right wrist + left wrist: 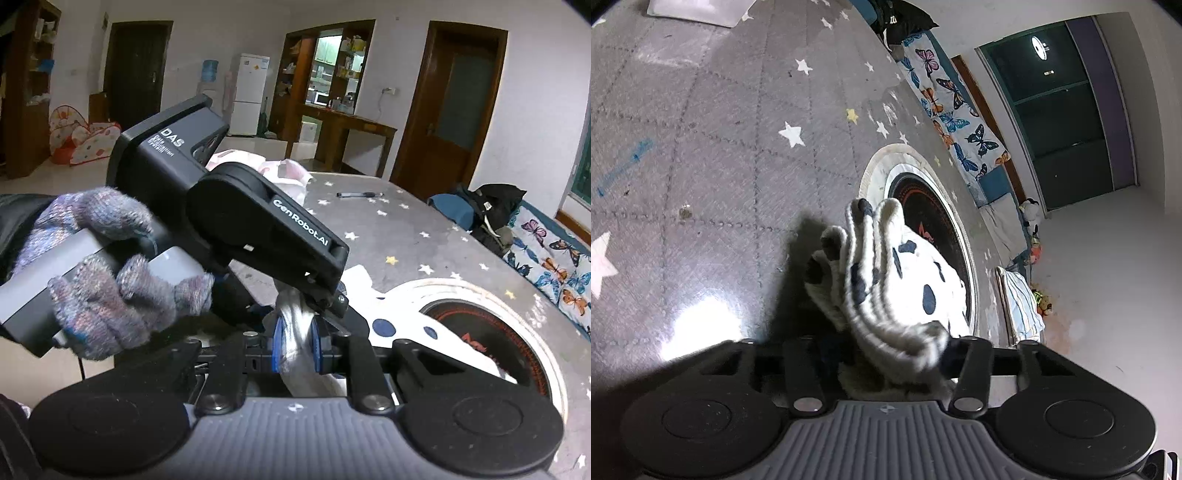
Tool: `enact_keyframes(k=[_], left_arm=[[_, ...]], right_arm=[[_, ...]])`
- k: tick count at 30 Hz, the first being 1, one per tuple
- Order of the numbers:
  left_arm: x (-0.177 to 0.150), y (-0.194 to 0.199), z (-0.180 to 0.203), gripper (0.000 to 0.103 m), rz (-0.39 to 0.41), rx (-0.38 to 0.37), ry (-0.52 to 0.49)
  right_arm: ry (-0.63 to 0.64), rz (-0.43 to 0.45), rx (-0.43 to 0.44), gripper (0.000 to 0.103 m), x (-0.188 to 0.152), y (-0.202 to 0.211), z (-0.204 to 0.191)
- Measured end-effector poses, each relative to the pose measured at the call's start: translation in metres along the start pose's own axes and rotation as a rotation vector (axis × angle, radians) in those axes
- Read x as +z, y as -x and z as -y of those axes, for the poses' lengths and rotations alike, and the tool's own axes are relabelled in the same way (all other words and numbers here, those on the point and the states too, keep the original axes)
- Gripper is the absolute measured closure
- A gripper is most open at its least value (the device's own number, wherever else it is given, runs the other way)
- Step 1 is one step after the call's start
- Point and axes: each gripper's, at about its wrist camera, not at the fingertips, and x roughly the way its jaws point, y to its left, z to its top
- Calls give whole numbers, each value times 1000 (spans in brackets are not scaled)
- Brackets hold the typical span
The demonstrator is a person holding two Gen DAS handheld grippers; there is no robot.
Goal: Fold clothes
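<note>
The right gripper (pixel 297 345) has its blue pads (pixel 277 341) pinched tight on a bunch of the white spotted cloth (pixel 384 325), low in the middle of the right wrist view. The left gripper (pixel 325 295) bites the same bunch just above it, and in its own view the cloth (pixel 886 280) runs up from the bottom middle. The rest of the cloth lies to the right over the round mat (pixel 480 291) on the starry table (pixel 388 221), so both grippers are equally near.
</note>
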Motion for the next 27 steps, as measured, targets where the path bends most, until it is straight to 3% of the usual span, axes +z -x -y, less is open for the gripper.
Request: enact_keyframes(k=[2,6,12,22,27], left_arm=[[0,-1,-2,59,3,-1,5],[1,-3,-2,72,14,19,-21],[7,-2,-7,74,26,24,-26],[14,-2,-1,73,25,62,-89],[17,-3,0,73,24,73,-109]], right_arm=[[-3,-5,7,88,-2,-2,-1],[-24,-19,22,83,-3,-3,1],[-124,-16,11,83,-11,16,26],[-462,-96,-241,80,-66,32,126],[-574,-96,-233,72,-84,30,145]])
